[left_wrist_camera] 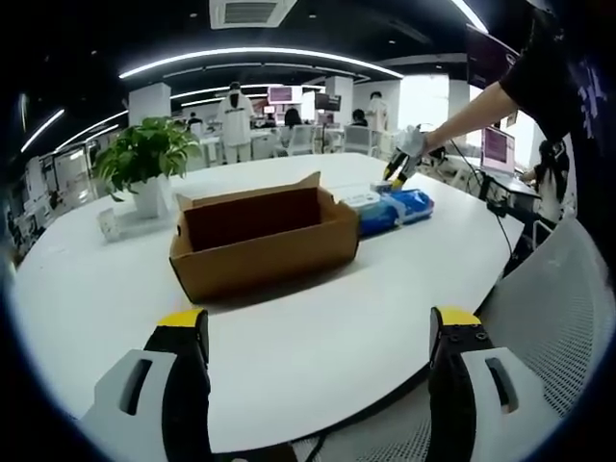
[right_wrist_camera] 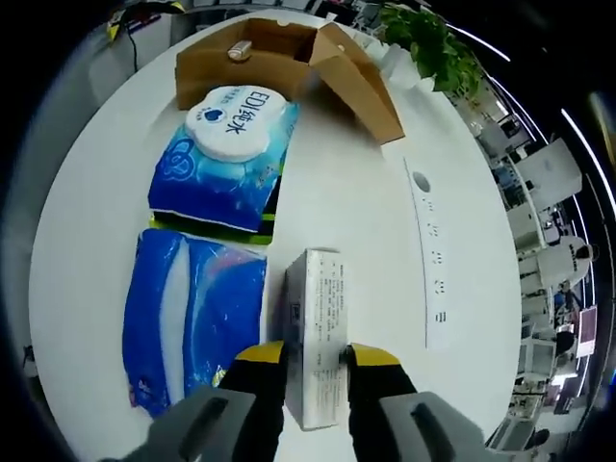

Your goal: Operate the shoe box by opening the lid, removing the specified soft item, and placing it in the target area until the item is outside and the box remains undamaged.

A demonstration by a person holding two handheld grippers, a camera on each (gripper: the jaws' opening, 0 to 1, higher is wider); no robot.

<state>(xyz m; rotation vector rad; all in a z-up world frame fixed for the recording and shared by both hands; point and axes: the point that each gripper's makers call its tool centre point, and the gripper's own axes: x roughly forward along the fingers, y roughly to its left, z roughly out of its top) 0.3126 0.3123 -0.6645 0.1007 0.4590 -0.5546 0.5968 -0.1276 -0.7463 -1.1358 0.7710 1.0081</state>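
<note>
Right claw (right_wrist_camera: 316, 371) grips printed carton (right_wrist_camera: 318, 332).

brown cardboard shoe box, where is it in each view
Left gripper view: the open brown cardboard shoe box sits mid-frame on the white table.
Right gripper view: it lies at the top centre, beyond the blue wet-wipe packs.
Shared landmark: the green potted plant beside the box.

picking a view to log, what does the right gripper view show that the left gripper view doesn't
Right gripper view alone: its gripper closed on a white carton, a small item inside the box, and the table's socket strip. Left gripper view alone: its own open gripper, a person's arm and a chair. Both: the open box, blue packs, plant and white table.
</note>
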